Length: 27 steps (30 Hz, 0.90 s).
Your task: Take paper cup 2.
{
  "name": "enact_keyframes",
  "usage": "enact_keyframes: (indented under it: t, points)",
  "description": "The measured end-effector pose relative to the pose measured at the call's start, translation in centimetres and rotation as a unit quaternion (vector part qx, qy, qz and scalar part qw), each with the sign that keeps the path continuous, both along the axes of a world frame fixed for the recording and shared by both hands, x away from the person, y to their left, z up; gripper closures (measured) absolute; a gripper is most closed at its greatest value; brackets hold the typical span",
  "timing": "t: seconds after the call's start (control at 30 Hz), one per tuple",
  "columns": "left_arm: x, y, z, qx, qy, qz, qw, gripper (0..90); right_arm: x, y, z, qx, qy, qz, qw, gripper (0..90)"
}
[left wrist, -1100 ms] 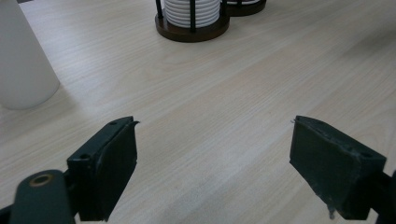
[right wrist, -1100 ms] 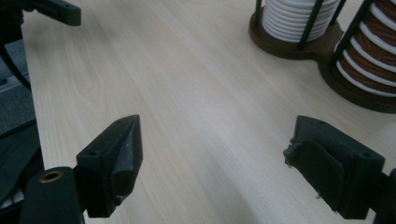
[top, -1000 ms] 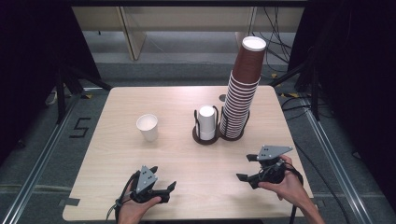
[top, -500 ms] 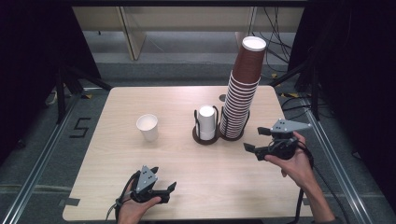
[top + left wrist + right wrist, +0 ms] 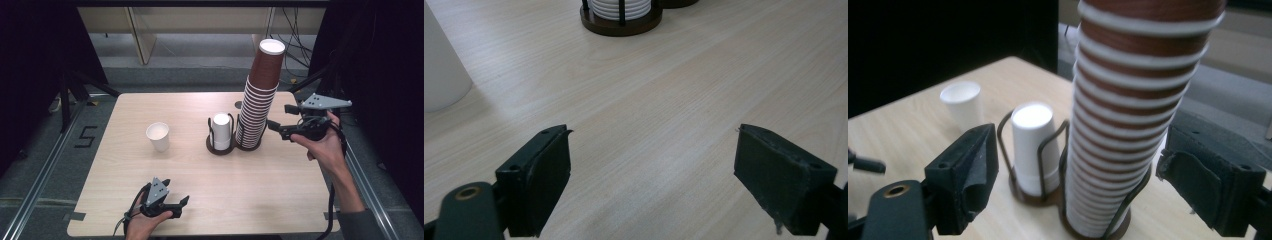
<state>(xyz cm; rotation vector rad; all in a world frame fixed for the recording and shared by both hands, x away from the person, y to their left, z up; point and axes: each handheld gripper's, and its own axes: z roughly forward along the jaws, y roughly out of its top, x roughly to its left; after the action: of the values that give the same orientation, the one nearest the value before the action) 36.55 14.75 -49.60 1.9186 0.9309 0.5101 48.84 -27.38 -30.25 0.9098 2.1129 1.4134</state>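
Two cup holders stand side by side near the middle of the bench (image 5: 200, 200): a tall stack of brown cups (image 5: 260, 100) in the right one, a short stack of white cups (image 5: 221, 131) in the left, and a single white cup (image 5: 158, 136) stands apart to their left. The right gripper (image 5: 274, 125) is raised beside the brown stack, pointing at its lower half. Its jaws have just been opening and now stand wide, grasping nothing. In the right gripper view the brown stack (image 5: 1133, 115) rises between the two jaws, yet the pads are clear of it. The left gripper (image 5: 177, 202) rests low at the near edge of the bench, jaws parted and empty.

The step in hand looks like the approach to take a brown cup. Next, the right gripper would need to rise toward the top of the stack, set its jaws around the uppermost cup only, close gently, and lift straight up so the stack does not lean.
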Motion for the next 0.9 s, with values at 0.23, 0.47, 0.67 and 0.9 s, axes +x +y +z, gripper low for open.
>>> enact_keyframes:
  t: [0.23,0.47,0.67,0.9]
  points:
    - [0.0,0.0,0.0,0.0,0.002,-0.003,1.0,14.8,1.7,0.0,2.7,0.004,-0.008,-0.012,0.9999,15.6]
    - [0.1,0.1,-0.1,0.002,0.004,-0.007,1.0,14.8,3.3,0.2,5.3,0.013,-0.001,-0.018,0.9997,15.6]
    - [0.1,0.0,-0.1,-0.003,0.006,-0.007,1.0,14.8,5.0,0.8,7.1,0.022,-0.017,-0.024,0.9994,15.6]
    - [0.1,-0.1,-0.1,-0.004,0.006,-0.013,0.9999,14.8,6.7,2.0,9.0,0.009,-0.023,-0.039,0.9989,15.5]
